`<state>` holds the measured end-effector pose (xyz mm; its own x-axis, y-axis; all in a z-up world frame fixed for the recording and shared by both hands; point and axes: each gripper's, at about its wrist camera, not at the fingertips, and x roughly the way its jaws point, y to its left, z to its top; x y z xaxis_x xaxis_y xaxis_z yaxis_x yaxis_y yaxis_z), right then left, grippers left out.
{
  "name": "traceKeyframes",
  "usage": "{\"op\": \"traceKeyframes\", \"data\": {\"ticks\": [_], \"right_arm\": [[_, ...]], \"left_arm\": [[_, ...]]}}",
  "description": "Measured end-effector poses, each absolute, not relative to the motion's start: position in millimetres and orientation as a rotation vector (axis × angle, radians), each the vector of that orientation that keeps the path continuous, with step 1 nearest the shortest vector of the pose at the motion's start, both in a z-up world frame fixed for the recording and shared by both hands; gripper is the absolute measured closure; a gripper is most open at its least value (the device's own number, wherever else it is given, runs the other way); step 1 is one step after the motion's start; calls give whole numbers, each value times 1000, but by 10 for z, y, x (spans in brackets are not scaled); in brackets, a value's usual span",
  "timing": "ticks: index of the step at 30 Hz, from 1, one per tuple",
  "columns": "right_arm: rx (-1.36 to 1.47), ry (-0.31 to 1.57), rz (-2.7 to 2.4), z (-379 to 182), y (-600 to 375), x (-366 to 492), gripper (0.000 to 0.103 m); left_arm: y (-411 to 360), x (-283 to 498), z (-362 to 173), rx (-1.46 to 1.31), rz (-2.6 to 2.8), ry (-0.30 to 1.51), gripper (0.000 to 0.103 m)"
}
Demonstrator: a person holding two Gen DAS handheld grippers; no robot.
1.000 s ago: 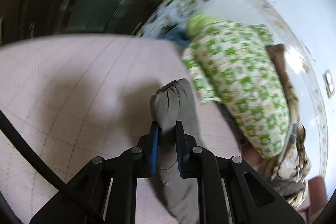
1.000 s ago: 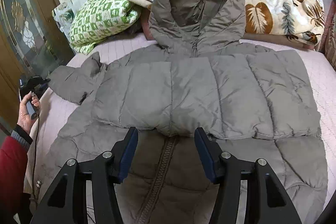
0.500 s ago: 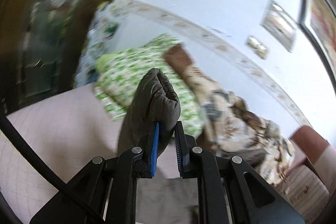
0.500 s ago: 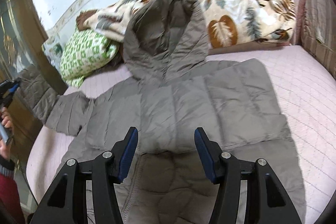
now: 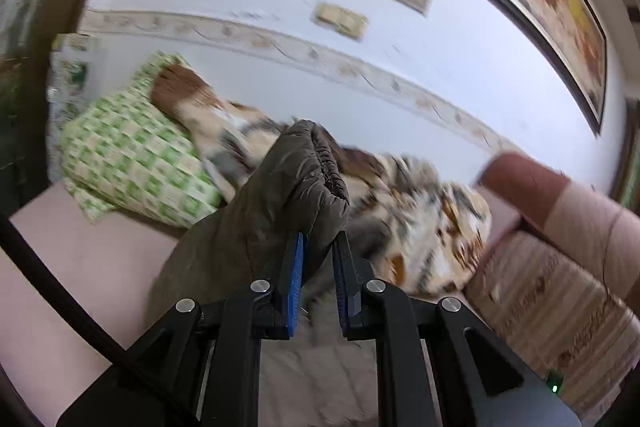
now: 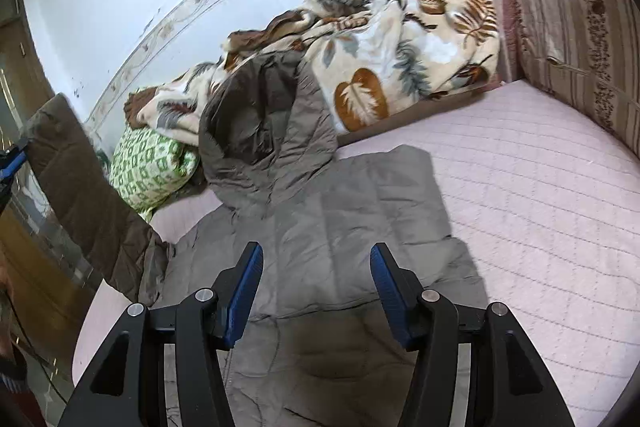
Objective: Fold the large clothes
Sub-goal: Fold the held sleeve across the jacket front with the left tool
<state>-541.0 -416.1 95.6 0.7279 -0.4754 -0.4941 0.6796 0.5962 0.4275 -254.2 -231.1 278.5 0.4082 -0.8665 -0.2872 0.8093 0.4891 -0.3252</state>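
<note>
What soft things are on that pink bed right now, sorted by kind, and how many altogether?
Grey-brown hooded puffer jacket: 1
Green-and-white patterned pillow: 1
Leaf-print blanket: 1
Total: 3

One sleeve of the jacket is lifted off the bed, clamped in the left tool.

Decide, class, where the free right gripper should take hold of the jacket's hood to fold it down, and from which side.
Probably the hood's top rim, coming from above. It leans open against the leaf-print blanket, so that edge stands free, while its base joins the flat jacket body. The right gripper is open and empty.
</note>
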Motion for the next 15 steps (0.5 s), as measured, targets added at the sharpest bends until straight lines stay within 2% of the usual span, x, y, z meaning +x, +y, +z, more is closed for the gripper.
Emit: {"op": "traceKeyframes", "data": {"ticks": [9,15], "right_arm": [[692,296,-700,988,-4333,-5719,43],[707,282,-722,996,-4404,-5821,43]], "left_arm": [[-3314,-3471,1939,46,-1181,598,89],[-3792,-3755,1204,180,-1205,735,89]]}}
